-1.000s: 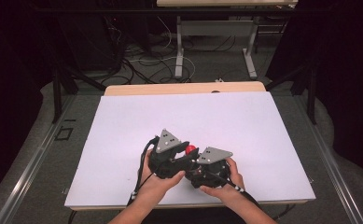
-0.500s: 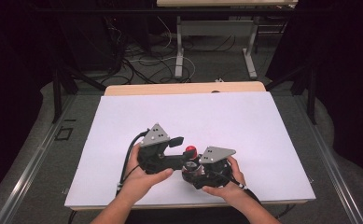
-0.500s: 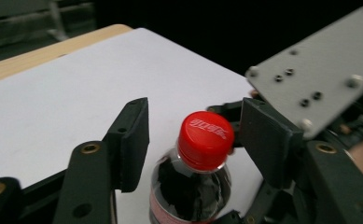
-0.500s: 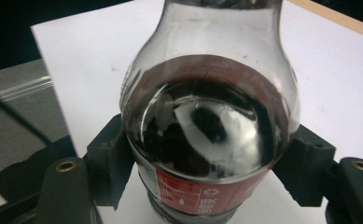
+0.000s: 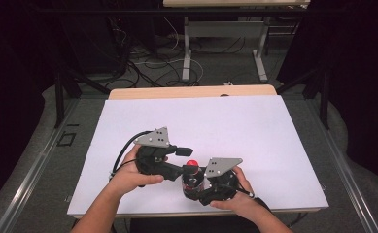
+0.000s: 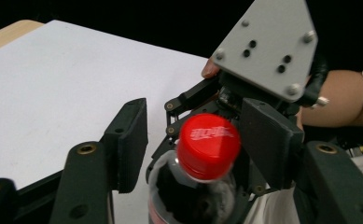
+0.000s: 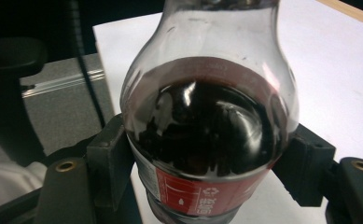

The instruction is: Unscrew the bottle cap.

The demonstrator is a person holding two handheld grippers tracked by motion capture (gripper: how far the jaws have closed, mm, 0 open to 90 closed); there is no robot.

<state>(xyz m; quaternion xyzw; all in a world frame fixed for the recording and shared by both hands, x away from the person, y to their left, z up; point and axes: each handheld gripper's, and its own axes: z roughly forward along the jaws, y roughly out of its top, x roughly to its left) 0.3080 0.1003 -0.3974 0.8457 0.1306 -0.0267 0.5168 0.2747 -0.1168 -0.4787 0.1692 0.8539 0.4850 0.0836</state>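
A small cola bottle (image 5: 192, 180) with a red cap (image 5: 192, 164) stands near the front edge of the white table (image 5: 215, 121). My right gripper (image 5: 195, 188) is shut on its body; in the right gripper view the dark bottle (image 7: 207, 140) sits clamped between both pads, my right gripper (image 7: 207, 161) around it. My left gripper (image 5: 181, 162) comes in from the left at cap height. In the left gripper view the red cap (image 6: 208, 145) lies between the spread jaws of my left gripper (image 6: 198, 123), open, with a gap on the left side.
The white sheet covers most of the table, with a wooden strip (image 5: 191, 92) at its far edge. Beyond it are table legs and cables (image 5: 186, 53) on the floor. A metal rail (image 5: 41, 160) runs along the left.
My left gripper has slid left, leaving the red cap uncovered from above. The right gripper with the bottle has shifted slightly toward the front edge.
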